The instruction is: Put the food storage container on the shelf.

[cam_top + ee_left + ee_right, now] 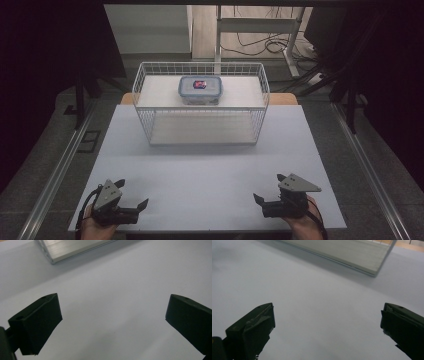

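A clear lidded box with a blue rim (200, 89) sits inside a white wire basket (142, 95) at the back middle of the white table (210, 170). My left gripper (132, 193) rests open near the table's front left edge, held by a hand. My right gripper (269, 188) rests open near the front right edge. Both point towards the table's middle. In the left gripper view the left gripper (113, 312) has its jaws wide apart over bare table. The right gripper (327, 322) shows the same in its own view, with nothing between the jaws.
A pale flat slab edge (75, 250) lies ahead of the left gripper, and a similar slab (352, 255) lies ahead of the right one. Metal rails (55, 170) run along both sides of the table. Cables (260, 45) and frame legs stand behind the basket.
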